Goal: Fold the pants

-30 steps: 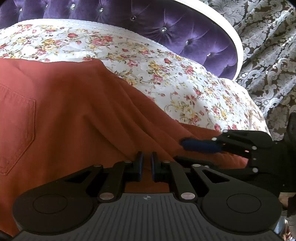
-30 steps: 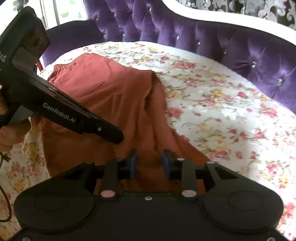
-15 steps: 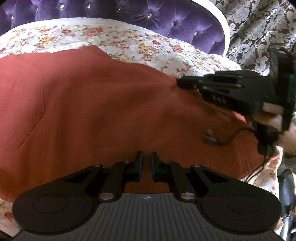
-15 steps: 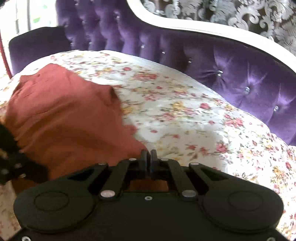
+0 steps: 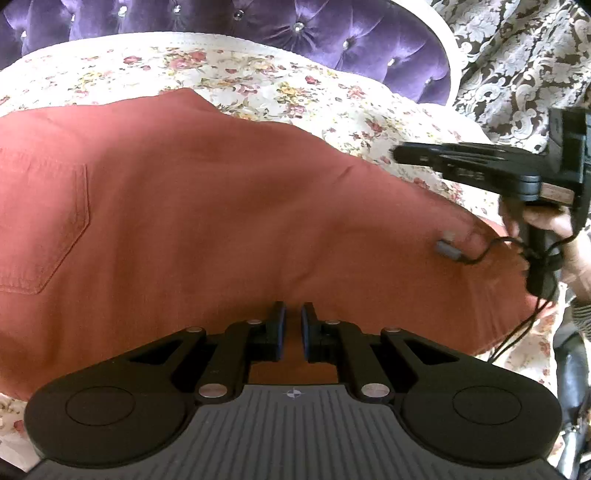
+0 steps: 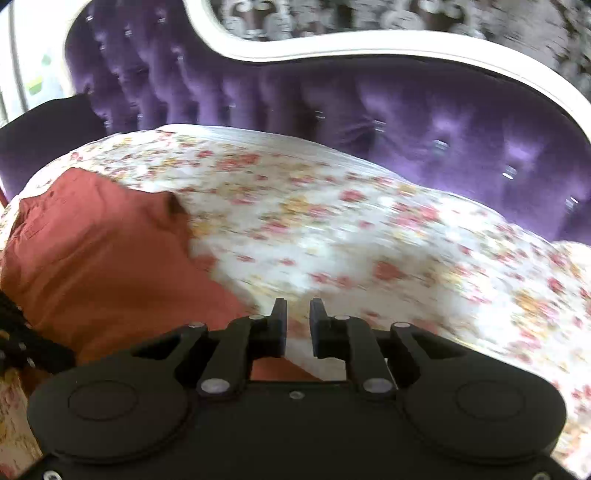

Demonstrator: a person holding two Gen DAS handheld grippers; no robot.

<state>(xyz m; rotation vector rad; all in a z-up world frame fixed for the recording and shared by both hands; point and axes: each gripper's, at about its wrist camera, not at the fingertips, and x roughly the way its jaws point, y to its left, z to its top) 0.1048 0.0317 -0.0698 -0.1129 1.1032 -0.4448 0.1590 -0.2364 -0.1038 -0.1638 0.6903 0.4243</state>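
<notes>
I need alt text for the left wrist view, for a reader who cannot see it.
Rust-red pants, back pocket at left, lie spread on a floral bedsheet. The left gripper, low in the picture, has its jaws nearly shut on the fabric's near edge. At right, a hand holds the right gripper above the sheet; a purple tufted headboard stands behind.

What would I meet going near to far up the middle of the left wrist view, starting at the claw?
Left claw → rust-red pants → floral bedsheet → purple tufted headboard.
</notes>
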